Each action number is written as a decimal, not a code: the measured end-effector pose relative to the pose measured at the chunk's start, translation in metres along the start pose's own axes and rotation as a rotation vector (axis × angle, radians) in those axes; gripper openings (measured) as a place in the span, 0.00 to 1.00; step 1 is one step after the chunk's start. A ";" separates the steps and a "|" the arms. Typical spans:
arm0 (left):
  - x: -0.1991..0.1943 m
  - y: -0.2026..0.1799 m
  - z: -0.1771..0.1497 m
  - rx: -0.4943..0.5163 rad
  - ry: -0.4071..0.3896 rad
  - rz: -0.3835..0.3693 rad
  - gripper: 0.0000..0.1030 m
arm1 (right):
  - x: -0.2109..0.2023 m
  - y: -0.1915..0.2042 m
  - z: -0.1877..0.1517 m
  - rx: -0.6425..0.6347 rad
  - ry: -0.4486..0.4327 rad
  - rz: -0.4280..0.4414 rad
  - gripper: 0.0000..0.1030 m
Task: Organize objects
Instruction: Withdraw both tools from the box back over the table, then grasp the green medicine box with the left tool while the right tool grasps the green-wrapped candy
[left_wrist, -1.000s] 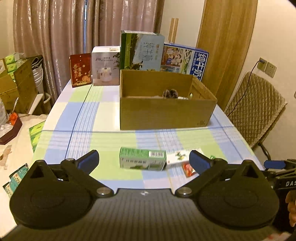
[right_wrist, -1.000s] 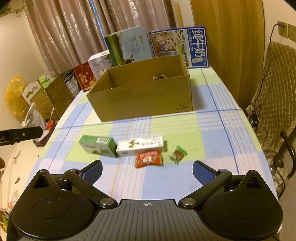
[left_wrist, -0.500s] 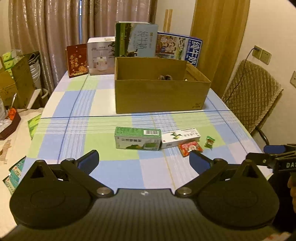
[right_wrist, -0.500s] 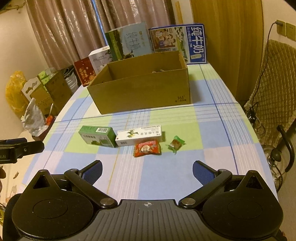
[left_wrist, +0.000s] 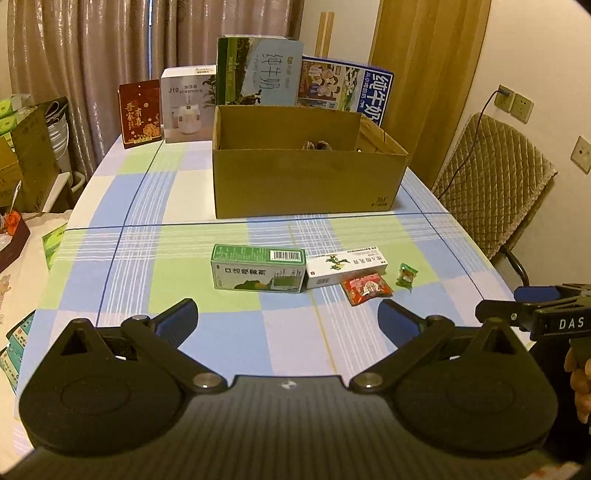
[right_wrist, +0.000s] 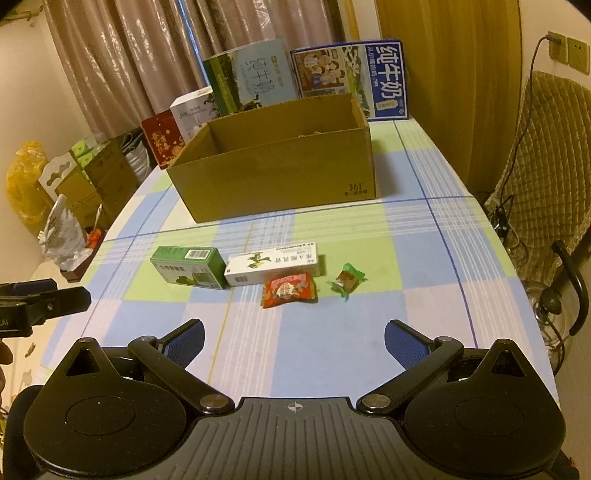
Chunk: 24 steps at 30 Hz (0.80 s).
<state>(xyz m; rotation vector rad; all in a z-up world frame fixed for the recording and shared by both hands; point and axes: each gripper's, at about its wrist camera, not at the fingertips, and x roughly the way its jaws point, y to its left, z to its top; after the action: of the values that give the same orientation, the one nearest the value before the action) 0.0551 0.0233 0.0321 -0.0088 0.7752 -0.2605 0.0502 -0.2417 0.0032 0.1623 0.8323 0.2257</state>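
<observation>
Brown cardboard box (left_wrist: 306, 184) stands open; just in front of it lies a green rectangular carton (left_wrist: 258, 269), long axis crosswise to the fingers. Left gripper (left_wrist: 286, 321) looks nearer than right gripper (right_wrist: 293, 339), though fisheye distorts; both gape wide, empty.

I see dim, yellowish room light, soft shadows, sharp middles, and edges bent round with dark corners.

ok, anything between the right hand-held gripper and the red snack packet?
Nothing visible. The right hand-held gripper is open, with bare tablecloth up to the red snack packet. The white box sits just behind the packet.
</observation>
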 end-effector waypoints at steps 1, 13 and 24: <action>0.001 -0.001 0.000 0.001 0.003 -0.002 0.99 | 0.001 0.000 0.000 -0.001 0.002 -0.001 0.98; 0.008 -0.001 -0.003 0.015 0.019 -0.008 0.99 | 0.008 -0.005 -0.002 0.001 0.019 -0.007 0.98; 0.024 0.000 -0.003 0.086 0.035 -0.011 0.99 | 0.018 -0.008 -0.002 0.010 0.036 -0.017 0.98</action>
<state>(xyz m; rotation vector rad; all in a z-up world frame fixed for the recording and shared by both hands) 0.0690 0.0176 0.0134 0.0725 0.7987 -0.3044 0.0619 -0.2445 -0.0130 0.1603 0.8702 0.2090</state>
